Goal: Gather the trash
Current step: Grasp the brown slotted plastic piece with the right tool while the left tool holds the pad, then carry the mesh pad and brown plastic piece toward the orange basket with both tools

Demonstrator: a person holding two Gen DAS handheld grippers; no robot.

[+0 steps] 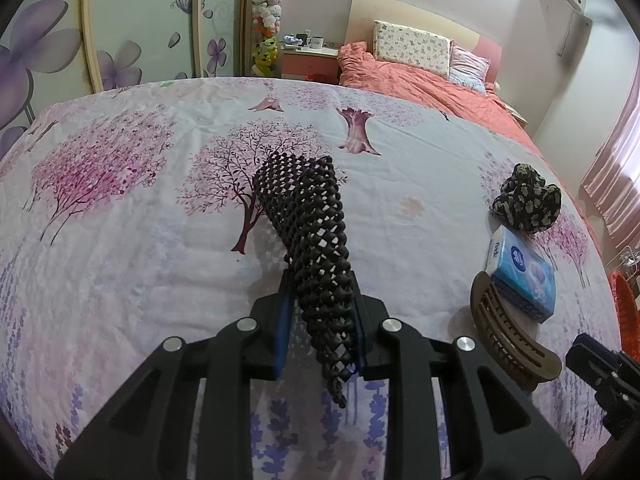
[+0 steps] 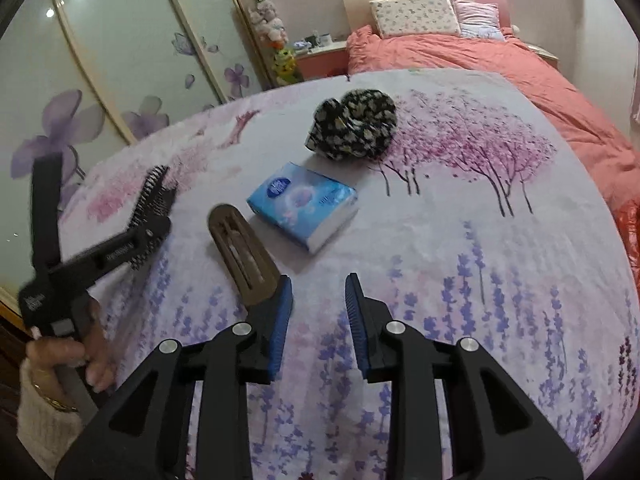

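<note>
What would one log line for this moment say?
left hand-held gripper: shut on black mesh strip | right hand-held gripper: open, empty | brown hair clip, tissue pack: on bed

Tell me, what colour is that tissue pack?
Blue and white; the tissue pack shows best in the right wrist view.

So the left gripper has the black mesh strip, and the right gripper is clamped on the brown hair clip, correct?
Not quite. The left gripper does hold the black mesh strip, but the right gripper is open and empty; the brown hair clip lies on the sheet just beside its left finger, as the right wrist view shows.
</note>
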